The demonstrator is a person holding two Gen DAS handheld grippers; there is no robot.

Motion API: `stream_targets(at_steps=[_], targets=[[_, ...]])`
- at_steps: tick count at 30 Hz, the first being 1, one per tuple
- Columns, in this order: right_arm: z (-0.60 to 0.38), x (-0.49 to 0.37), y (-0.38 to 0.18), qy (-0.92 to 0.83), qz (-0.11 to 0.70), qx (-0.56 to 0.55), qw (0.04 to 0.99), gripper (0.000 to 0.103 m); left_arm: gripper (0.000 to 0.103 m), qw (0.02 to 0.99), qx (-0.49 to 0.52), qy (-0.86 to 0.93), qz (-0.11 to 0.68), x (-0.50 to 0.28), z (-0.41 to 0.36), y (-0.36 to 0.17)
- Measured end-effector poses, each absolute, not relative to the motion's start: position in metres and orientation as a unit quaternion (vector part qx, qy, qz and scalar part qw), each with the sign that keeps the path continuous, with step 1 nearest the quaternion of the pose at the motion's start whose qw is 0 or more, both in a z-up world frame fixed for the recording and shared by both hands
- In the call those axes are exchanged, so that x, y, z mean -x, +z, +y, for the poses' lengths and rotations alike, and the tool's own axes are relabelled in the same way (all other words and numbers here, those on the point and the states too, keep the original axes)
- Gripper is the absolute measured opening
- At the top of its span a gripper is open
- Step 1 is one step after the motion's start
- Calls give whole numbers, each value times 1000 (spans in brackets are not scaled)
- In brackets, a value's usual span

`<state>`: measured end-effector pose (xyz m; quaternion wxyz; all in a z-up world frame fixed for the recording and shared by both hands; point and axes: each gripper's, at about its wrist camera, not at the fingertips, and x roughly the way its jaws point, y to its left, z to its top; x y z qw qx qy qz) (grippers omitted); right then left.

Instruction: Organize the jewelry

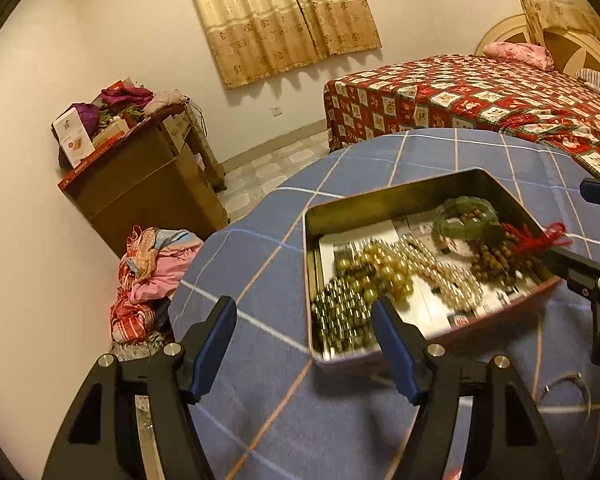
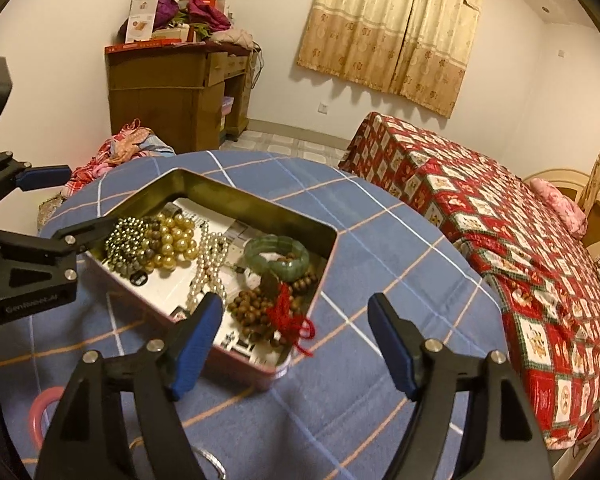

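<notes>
The left gripper (image 1: 304, 340) hovers with its jaws spread wide and nothing between them; its right finger overlaps the near edge of the metal tin (image 1: 380, 204), though contact cannot be told. The right gripper (image 2: 294, 344) is likewise wide open and empty, its left finger over the tin's near corner.

The tin (image 2: 228, 192) lies just ahead of both sets of jaws on a desk covered by a blue checked cloth (image 2: 380, 248). Inside it sit a dark metallic bead strand (image 1: 336, 316), a string of large golden beads (image 2: 172, 240), a pearl necklace (image 2: 208, 264), a green jade bangle (image 2: 278, 256) and brown wooden prayer beads with a red tassel (image 2: 288, 312).

Beyond the desk stand a bed with a red patchwork cover (image 2: 500, 240), a cluttered wooden cabinet (image 2: 168, 92), beige curtains (image 2: 392, 28) and a heap of clothes (image 1: 156, 272) on the floor.
</notes>
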<state>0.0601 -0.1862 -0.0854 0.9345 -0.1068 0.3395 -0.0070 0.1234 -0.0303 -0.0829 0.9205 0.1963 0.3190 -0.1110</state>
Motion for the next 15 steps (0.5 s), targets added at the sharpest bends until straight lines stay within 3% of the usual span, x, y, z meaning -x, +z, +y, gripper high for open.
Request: stream_targets(at_steps=[15], targets=[[-187,16,-118,8,372,97,923,82,70,899,-235,-150,339,-29,-23,-107]])
